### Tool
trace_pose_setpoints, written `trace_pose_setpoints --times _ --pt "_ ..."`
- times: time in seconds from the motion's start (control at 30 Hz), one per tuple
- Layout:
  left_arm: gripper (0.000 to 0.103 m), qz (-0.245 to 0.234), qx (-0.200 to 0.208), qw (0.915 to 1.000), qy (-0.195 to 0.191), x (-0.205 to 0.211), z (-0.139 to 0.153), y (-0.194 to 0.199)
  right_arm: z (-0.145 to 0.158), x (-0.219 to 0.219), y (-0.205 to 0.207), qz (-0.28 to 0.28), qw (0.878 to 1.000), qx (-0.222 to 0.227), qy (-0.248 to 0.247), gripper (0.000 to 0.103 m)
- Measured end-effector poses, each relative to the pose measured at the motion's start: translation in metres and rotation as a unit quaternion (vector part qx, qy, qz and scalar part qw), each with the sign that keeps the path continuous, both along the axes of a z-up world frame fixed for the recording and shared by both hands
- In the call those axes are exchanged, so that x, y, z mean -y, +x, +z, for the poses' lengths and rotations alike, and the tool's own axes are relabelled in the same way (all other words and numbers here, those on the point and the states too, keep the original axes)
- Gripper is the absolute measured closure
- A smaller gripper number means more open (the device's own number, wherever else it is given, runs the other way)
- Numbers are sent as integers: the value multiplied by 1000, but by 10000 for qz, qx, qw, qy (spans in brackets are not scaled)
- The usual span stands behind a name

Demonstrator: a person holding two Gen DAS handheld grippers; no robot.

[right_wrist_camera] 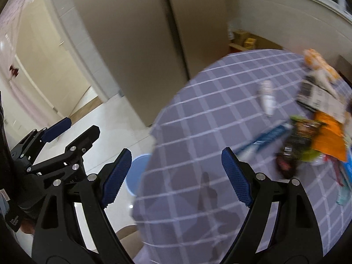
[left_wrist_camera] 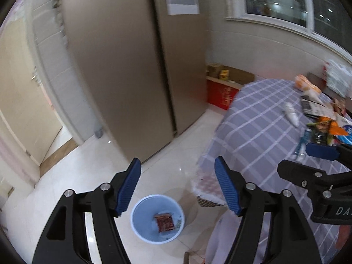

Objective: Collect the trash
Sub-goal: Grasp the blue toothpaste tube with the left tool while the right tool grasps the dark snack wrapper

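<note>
on the tiled floor (left_wrist_camera: 66,189) a blue bin (left_wrist_camera: 157,218) holding a red wrapper (left_wrist_camera: 164,221) lies below the gaping, empty left tool (left_wrist_camera: 177,186); right tool (right_wrist_camera: 176,176) likewise.

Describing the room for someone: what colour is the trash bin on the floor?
Light blue; the bin shows best in the left wrist view.

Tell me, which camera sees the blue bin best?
The left wrist view: the blue bin shows whole on the floor, with a red wrapper inside. The right wrist view catches only its rim, sticking out past the tablecloth.
</note>
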State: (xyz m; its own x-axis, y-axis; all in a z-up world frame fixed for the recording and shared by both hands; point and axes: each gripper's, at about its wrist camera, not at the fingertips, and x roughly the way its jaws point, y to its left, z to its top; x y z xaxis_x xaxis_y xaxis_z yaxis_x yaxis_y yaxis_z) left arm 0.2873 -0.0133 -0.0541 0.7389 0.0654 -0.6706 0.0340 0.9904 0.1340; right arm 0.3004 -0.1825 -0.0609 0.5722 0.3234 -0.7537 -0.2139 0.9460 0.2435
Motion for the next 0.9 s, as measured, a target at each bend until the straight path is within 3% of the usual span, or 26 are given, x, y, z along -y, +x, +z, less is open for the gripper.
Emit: trace_pose_setpoints --times 0.4,0.77,0.87,0.9 --pt "35 -1223 -302 9920 -33 110 -10 22 4 105 -16 -1074 9942 5 -43 21" --pt "36 -1817 -629 9813 23 165 -28 38 0 151 -29 -1552 9878 -96 -66 21" --pt "46 -1931 -738 9784 32 170 -34 43 -2 155 -30 -1598 9870 -135 -94 21" --pt "54 -1977 -797 9770 32 172 -37 45 -4 157 -29 -1605 9869 -152 -96 21"
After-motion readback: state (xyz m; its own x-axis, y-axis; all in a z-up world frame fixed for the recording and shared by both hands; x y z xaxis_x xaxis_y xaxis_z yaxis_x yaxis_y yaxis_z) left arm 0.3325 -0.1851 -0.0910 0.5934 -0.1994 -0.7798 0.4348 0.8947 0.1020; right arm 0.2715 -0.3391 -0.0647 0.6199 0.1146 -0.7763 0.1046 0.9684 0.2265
